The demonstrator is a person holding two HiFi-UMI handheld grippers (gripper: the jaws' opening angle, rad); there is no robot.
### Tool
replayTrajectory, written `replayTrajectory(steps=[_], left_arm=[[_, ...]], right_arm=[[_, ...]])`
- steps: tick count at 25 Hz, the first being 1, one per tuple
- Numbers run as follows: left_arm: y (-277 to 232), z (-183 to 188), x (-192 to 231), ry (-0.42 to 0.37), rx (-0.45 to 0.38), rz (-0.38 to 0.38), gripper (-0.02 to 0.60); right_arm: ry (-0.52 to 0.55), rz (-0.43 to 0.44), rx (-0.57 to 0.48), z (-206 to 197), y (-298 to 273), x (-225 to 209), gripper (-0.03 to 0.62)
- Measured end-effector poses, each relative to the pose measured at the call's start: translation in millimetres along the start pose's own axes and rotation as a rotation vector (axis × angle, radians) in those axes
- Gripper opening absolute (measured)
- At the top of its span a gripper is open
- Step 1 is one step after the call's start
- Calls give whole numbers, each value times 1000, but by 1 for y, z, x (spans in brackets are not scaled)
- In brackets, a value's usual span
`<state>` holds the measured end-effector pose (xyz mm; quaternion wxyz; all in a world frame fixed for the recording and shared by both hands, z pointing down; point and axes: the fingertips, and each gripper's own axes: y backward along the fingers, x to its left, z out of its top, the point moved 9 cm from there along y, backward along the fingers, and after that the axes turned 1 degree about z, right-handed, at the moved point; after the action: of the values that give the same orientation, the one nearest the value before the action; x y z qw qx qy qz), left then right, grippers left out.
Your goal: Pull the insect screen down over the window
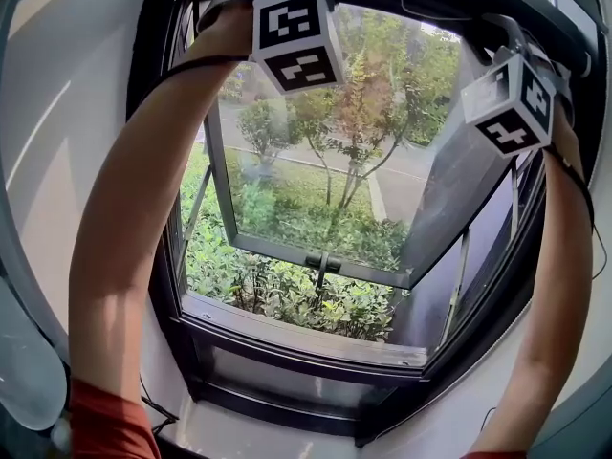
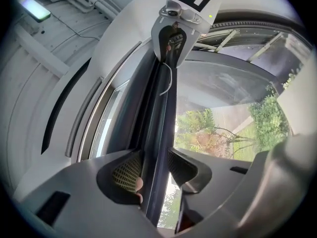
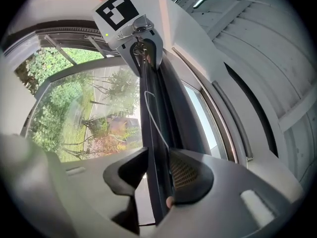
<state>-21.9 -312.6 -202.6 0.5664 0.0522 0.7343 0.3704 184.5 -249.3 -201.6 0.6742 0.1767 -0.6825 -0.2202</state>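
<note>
While both arms are raised to the head of the window, the left gripper (image 2: 153,170) stands with its jaws spread either side of a dark pull bar (image 2: 161,113). The bar lies close against one ribbed pad, and a sliver of daylight shows at the other. The right gripper (image 3: 156,175) is likewise spread and astride the same bar further along. Neither pair is pinching it.

The bar runs straight from one gripper to the other along the top of the window frame (image 1: 287,342). A thin cord (image 2: 168,81) hangs from it in a loose loop. I judge this bar to be the bottom rail of the insect screen. No mesh is visible in any view, so the screen appears fully retracted at the top. Below, the opening is uncovered. The glazed sash (image 1: 316,256) is swung outward, with shrubs (image 1: 287,295) beyond it.

Assessment: the step in hand is taking hold of the bar, and no pull has begun.

Next move requires:
- Both pairs of jaws to close squarely on the bar.
- The two hands to draw down together, so that the bar stays level and does not bind in its side tracks.
- The hanging cord to be kept out of the pinch.
</note>
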Motion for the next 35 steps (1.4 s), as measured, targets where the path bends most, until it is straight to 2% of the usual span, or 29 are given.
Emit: replayTrajectory(steps=[6,13,19,25,35], left_arm=[[2,0,-3,-81,18,35,152],[5,0,-8,-119,26,33,152],[12,2,-15,-132,28,10,152],[22,3,-22,-98,23,2,152],[37,0,-32,-111,18,-59,152]], right_arm=[[51,-12,9,0,-1,4,138],[56,-17,10,1,1,7,138],[68,-4,12,-1,8,16,138],[87,15,13,-2,17,25,137],[90,36,-25,-2,30,37,137]])
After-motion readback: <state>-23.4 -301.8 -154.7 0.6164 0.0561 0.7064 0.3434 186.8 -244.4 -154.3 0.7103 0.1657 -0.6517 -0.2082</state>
